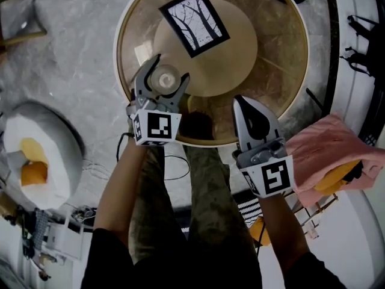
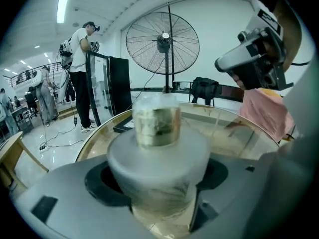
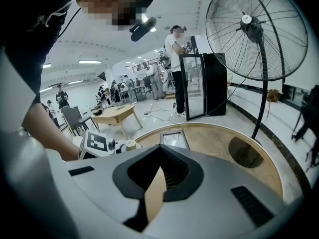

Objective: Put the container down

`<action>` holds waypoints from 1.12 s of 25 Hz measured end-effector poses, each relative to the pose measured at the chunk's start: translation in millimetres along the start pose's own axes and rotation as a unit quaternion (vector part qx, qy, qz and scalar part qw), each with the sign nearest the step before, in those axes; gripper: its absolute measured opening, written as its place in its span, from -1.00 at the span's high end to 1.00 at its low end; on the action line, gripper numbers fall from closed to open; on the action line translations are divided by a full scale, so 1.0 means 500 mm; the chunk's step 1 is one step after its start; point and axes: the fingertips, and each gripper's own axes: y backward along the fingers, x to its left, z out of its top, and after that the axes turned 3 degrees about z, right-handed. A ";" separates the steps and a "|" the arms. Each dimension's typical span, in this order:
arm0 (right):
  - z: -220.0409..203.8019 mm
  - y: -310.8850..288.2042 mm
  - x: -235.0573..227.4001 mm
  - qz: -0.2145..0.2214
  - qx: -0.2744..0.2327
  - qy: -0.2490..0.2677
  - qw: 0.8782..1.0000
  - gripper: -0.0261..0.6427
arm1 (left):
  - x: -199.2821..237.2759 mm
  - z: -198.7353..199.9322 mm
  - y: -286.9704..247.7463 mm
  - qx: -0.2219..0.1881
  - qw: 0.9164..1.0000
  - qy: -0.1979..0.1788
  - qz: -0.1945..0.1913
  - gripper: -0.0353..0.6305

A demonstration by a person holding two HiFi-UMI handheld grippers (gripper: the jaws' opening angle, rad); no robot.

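Observation:
The container (image 1: pixel 164 79) is a small clear jar with a pale round top, held over the near left part of the round glass table (image 1: pixel 283 65). My left gripper (image 1: pixel 168 77) is shut on it, one jaw on each side. In the left gripper view the container (image 2: pixel 157 126) fills the space between the jaws of the left gripper (image 2: pixel 159 173); whether it touches the table I cannot tell. My right gripper (image 1: pixel 245 103) is shut and holds nothing, its tip over the table's near edge. Its jaws meet in the right gripper view (image 3: pixel 160 151).
A framed tree picture (image 1: pixel 194 21) lies on a round wooden disc (image 1: pixel 228 53) in the middle of the table. A pink cloth (image 1: pixel 328 155) lies to the right, a white round seat (image 1: pixel 36 155) to the left. A standing fan (image 2: pixel 162 43) and people are beyond the table.

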 end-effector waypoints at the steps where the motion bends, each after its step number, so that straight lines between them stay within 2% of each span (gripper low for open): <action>1: 0.001 0.001 0.001 -0.002 -0.001 0.001 1.000 0.86 | 0.001 -0.001 0.001 -0.001 1.000 -0.001 0.000 -0.17; 15: -0.018 0.011 0.022 -0.006 0.002 0.004 1.000 0.86 | -0.009 -0.023 0.020 0.008 1.000 -0.017 -0.009 -0.17; 20: -0.023 0.016 0.033 0.000 0.001 0.001 1.000 0.86 | -0.004 -0.027 0.032 0.009 1.000 0.012 -0.013 -0.18; 24: -0.022 0.020 0.035 0.001 0.000 0.007 1.000 0.86 | -0.004 -0.022 0.042 0.002 1.000 0.009 -0.013 -0.18; 28: -0.017 0.022 0.043 0.003 -0.001 0.011 1.000 0.86 | -0.003 -0.017 0.061 -0.004 1.000 0.024 -0.016 -0.18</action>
